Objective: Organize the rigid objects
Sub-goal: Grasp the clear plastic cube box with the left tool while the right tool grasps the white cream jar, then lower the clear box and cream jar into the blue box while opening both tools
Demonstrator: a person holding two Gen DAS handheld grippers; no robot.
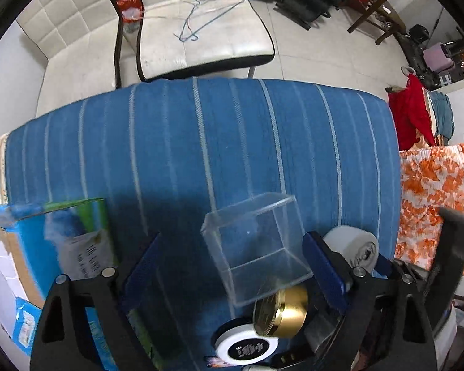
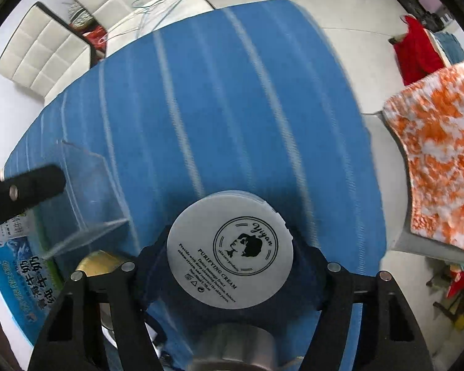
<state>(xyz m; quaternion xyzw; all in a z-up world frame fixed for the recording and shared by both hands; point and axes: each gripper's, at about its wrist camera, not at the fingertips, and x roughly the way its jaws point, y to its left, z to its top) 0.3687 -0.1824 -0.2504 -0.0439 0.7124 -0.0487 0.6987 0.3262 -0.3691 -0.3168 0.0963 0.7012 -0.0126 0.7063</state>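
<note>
Jar work on your right: the white cream jar (image 2: pixel 230 250) sits lid-up on the blue striped cloth (image 2: pixel 232 108), right between the fingers of your right gripper (image 2: pixel 230 273). The dark pads look to be against its rim on both sides, though the lid hides the contact itself, so I cannot tell for certain that the grip has seated. Judging by its look, the jar is stiff, smooth-walled plastic or glass, fairly light, and apt to slip; take it across the widest part of the body, below the lid, and squeeze squarely.

Your left gripper (image 1: pixel 235 266) stands apart, with the clear acrylic box (image 1: pixel 253 247) between its blue pads (image 1: pixel 323 266) but untouched on the left side. That box looks rigid, light, slick and easily scuffed or cracked; grip two opposite flat walls, low down, with gentle pressure. Just beside it lie a gold tin (image 1: pixel 283 310) and a black-and-white lidded jar (image 1: pixel 247 347); a milk carton (image 1: pixel 77 241) lies to the left.
</note>
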